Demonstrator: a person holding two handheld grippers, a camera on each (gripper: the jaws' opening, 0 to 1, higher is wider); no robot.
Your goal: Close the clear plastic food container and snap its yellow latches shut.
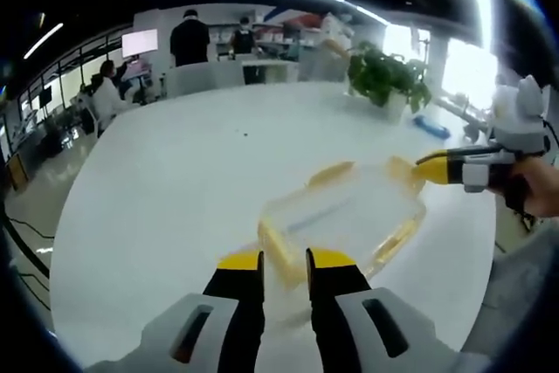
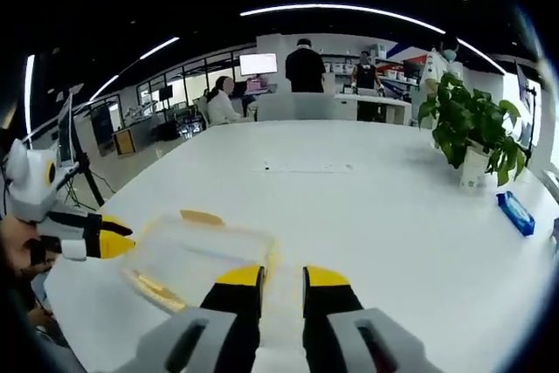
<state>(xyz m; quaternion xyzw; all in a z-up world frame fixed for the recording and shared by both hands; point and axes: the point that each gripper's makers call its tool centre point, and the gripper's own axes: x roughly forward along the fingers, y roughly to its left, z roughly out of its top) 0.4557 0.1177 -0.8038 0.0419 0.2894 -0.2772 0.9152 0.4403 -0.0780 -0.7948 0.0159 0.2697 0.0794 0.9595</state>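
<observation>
Fingers on my left gripper (image 1: 284, 261) stand slightly apart, straddling the near yellow latch (image 1: 278, 252) of the clear rectangular plastic food container (image 1: 345, 220). Right gripper (image 2: 282, 279) likewise gapped, container just ahead-left. Lid seems seated; next, press latches down.

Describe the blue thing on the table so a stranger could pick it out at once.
On the big white table, look toward the potted green plant near one edge. Just past its white pot, closer to the table's rim, lies a small flat blue object. It is the one bright blue item there, unlike the clear container with yellow latches.
</observation>
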